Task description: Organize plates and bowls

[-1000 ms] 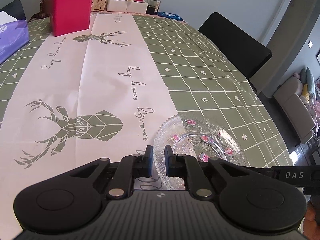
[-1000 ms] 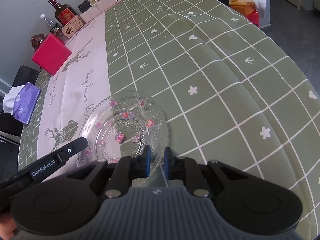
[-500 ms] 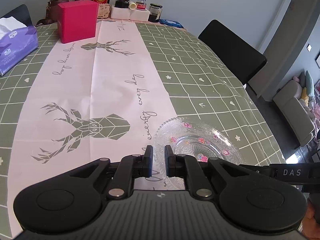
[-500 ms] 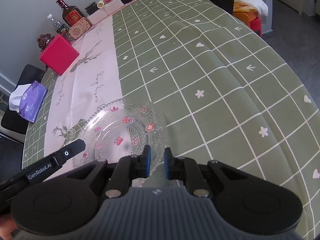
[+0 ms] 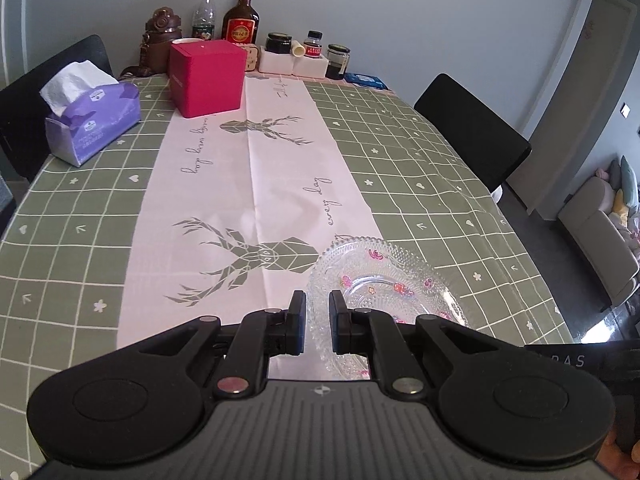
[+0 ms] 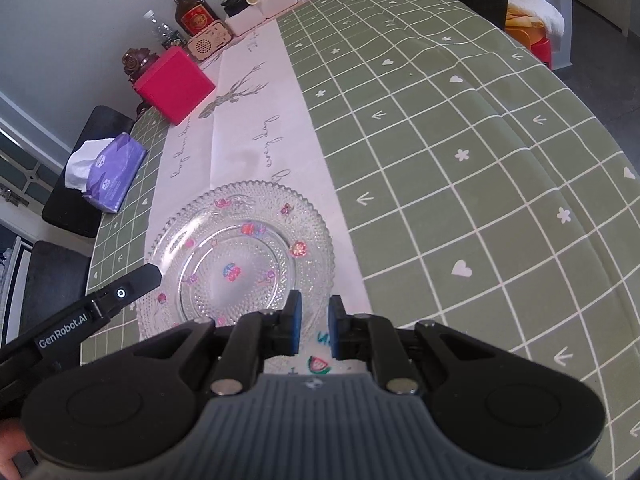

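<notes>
Glass plate (image 6: 240, 256), clear with a beaded scalloped rim and small pink and red flower prints, sits near the front end of the table (image 6: 460, 184), over the right edge of the pale runner (image 5: 256, 184) where it meets the green checked tablecloth; whether it rests on the cloth or is lifted off it cannot be told. The left gripper (image 5: 317, 322) has its two black fingers drawn close together with the plate's left rim in the narrow gap between them, so it appears to be pinching that rim. The right gripper (image 6: 314, 326), with blue pads on its fingers, is likewise nearly closed around the plate's near rim. In the right wrist view the left gripper's dark body reaches in from the lower left, its tip at the plate's left rim. On the runner, a grey geometric deer head (image 5: 264, 258) lies just left of the plate. Farther back stand a red box (image 5: 208, 76) and a purple tissue pack (image 5: 94, 122), well apart from the plate. Along the wall at the far end are a brown liquor bottle (image 5: 240, 20), a clear water bottle (image 5: 204, 14) and several dark jars (image 5: 278, 42). A black chair (image 5: 472, 128) stands at the table's right side.
</notes>
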Action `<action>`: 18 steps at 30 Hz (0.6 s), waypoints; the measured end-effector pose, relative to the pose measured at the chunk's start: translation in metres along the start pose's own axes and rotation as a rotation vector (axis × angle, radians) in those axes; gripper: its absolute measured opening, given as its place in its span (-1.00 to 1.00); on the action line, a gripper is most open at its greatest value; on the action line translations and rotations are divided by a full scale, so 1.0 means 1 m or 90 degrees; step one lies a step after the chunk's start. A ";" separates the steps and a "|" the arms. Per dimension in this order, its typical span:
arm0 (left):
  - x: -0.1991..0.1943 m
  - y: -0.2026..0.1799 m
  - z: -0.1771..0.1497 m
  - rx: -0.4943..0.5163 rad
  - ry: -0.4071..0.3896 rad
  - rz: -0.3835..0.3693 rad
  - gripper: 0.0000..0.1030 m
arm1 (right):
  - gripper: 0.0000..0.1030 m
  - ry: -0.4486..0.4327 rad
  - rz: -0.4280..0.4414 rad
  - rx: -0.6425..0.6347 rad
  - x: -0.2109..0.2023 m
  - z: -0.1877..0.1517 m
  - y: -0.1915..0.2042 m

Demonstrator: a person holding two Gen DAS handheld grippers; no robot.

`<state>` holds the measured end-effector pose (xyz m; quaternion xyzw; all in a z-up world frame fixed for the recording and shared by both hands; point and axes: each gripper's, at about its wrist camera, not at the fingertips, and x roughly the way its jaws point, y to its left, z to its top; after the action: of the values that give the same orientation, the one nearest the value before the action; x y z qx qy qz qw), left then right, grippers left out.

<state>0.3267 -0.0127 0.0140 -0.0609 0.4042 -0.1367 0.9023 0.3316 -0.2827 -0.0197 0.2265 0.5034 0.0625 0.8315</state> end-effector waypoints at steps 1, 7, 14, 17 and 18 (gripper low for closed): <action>-0.006 0.003 -0.002 -0.002 -0.002 0.001 -0.76 | -0.78 0.002 0.004 -0.003 -0.003 -0.005 0.005; -0.045 0.020 -0.028 -0.004 -0.011 0.016 -0.76 | -0.78 0.020 0.018 -0.023 -0.017 -0.039 0.030; -0.088 0.031 -0.069 -0.017 -0.011 0.021 -0.76 | -0.78 0.040 0.017 -0.062 -0.034 -0.084 0.045; -0.102 0.031 -0.084 -0.016 -0.006 0.020 -0.76 | -0.78 0.056 0.019 -0.071 -0.039 -0.102 0.044; -0.107 0.031 -0.090 -0.019 -0.003 0.021 -0.76 | -0.78 0.059 0.021 -0.073 -0.042 -0.108 0.043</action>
<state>0.1973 0.0490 0.0233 -0.0679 0.4049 -0.1160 0.9044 0.2233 -0.2241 -0.0089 0.1833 0.5334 0.1154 0.8177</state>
